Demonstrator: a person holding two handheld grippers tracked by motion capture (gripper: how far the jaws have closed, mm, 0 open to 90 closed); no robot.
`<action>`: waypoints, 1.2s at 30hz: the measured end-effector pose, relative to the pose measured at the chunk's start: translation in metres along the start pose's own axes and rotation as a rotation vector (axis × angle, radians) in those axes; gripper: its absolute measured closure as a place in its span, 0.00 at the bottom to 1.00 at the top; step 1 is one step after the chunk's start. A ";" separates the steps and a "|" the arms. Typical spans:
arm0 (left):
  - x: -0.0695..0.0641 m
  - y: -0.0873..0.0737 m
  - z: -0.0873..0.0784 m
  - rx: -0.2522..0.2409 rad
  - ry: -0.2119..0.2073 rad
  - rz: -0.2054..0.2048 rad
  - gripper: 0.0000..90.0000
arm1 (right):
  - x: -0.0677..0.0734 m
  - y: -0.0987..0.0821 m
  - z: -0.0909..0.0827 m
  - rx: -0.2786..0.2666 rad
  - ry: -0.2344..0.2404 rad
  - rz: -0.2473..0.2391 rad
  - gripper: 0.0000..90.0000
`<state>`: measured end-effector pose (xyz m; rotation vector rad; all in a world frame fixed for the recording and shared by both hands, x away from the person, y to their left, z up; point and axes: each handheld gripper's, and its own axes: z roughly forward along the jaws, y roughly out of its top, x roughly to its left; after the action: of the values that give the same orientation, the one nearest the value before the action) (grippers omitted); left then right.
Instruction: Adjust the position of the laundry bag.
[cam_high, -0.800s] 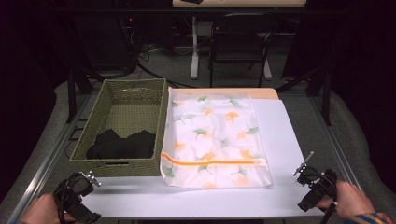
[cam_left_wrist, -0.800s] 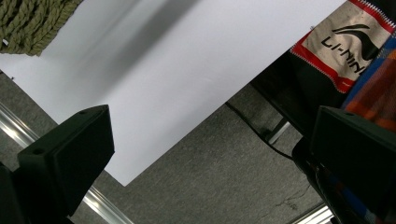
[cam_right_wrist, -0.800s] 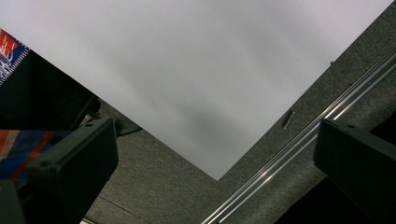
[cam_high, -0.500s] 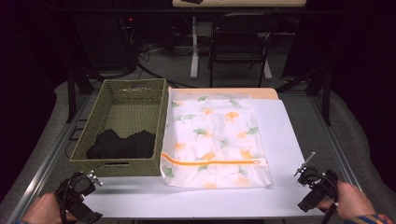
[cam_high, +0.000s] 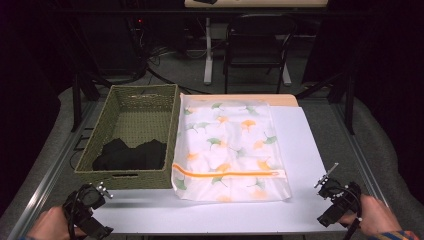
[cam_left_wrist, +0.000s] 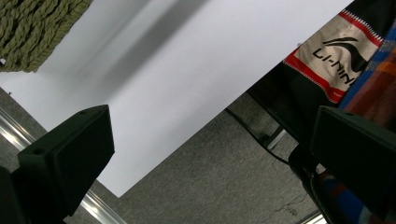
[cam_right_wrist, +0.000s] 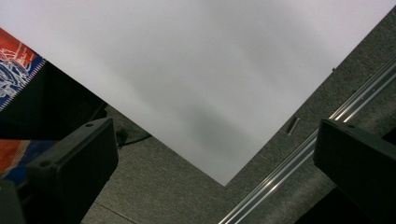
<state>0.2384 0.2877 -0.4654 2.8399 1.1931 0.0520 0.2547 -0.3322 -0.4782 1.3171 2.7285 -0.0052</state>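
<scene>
Dim lab, cables (cam_high: 165, 52), metal frame (cam_high: 80, 95), desk (cam_high: 250, 3)

A woven olive-green basket (cam_high: 131, 126) stands on the left of the white counter (cam_high: 305, 145). A dark garment (cam_high: 131, 155), probably black cloth, lies crumpled in its near end. Just beside the basket's right wall, a translucent white mesh bag (cam_high: 227, 145) printed with green and orange leaves lies flat, its orange zipper (cam_high: 225, 174) running across the near end.
</scene>
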 end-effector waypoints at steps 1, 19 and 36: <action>-0.003 0.002 0.000 -0.010 -0.001 -0.007 0.00 | 0.001 0.001 0.000 -0.003 0.002 0.002 0.00; -0.019 0.023 0.000 -0.030 -0.012 0.023 0.00 | 0.007 0.015 -0.001 -0.059 0.034 -0.012 0.00; -0.032 0.044 0.002 -0.072 -0.033 0.050 0.00 | 0.014 0.034 0.004 -0.111 0.081 -0.009 0.00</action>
<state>0.2478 0.2339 -0.4651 2.7965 1.0912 0.0499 0.2730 -0.3002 -0.4824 1.3024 2.7553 0.2006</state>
